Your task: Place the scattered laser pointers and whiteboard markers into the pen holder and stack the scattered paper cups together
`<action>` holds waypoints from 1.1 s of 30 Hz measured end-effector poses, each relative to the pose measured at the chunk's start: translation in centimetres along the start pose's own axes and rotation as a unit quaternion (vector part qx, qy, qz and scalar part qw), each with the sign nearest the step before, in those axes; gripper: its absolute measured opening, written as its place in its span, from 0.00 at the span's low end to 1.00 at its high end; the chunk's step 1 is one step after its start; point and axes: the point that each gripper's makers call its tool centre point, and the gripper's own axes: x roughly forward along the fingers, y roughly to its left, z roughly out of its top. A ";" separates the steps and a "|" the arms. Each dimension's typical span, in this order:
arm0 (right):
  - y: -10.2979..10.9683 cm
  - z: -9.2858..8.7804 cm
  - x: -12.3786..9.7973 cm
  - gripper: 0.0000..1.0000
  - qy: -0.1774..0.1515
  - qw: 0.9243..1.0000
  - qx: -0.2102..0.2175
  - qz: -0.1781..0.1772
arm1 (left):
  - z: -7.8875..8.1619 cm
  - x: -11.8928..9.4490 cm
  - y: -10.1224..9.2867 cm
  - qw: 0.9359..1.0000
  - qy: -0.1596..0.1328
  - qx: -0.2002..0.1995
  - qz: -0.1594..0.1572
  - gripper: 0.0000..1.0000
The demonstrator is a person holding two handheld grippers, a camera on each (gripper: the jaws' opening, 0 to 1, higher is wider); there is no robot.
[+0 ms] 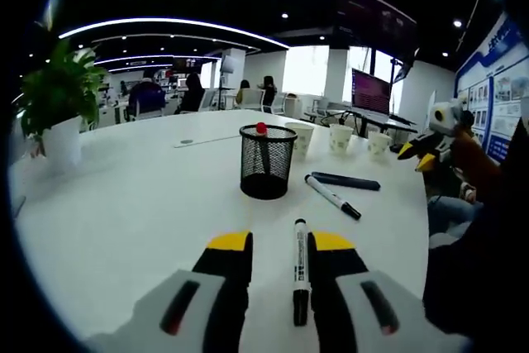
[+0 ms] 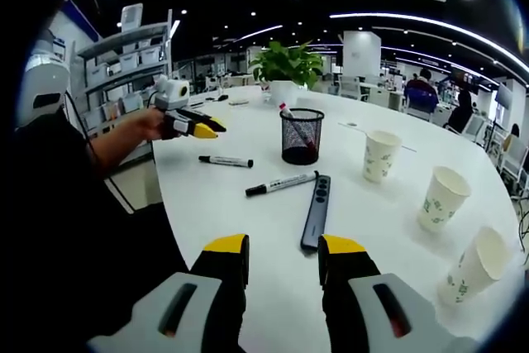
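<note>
The black mesh pen holder (image 2: 302, 135) stands upright on the white bench (image 2: 248, 229), and a red-capped marker (image 2: 287, 113) already leans inside it. Just in front of the holder lie a whiteboard marker (image 2: 281, 183) and a dark flat laser pointer (image 2: 316, 211), their far ends almost meeting (whether they touch I cannot tell). A second whiteboard marker (image 2: 225, 161) lies apart from them, nearer the bench edge and below the left gripper (image 2: 207, 131), which a hand holds above the bench with its yellow-tipped jaws spread apart and nothing between them. In the left gripper view that same marker (image 1: 300, 269) lies flat on the bench between the left gripper's (image 1: 281, 245) open jaws, closer to one of them.

The right gripper (image 2: 283, 247) is also open and holds nothing; the near end of the laser pointer lies just beyond its jaw tips. Three paper cups stand separately along the bench: one (image 2: 381, 155) near the holder, another (image 2: 442, 197) further along, and a third (image 2: 477, 265) tilted near the edge of the view. A potted plant (image 2: 287, 68) stands behind the holder.
</note>
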 end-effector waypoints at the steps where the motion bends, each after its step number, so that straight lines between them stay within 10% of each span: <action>1: 0.0 0.0 0.0 0.36 0.000 1.000 0.000 0.000 | 0.0 0.0 0.0 1.000 0.000 0.000 0.000 0.28; 33: -0.1 -1.3 0.4 0.36 -0.005 1.000 0.013 0.003 | -3.5 -2.4 -1.3 1.000 0.013 -0.011 0.009 0.29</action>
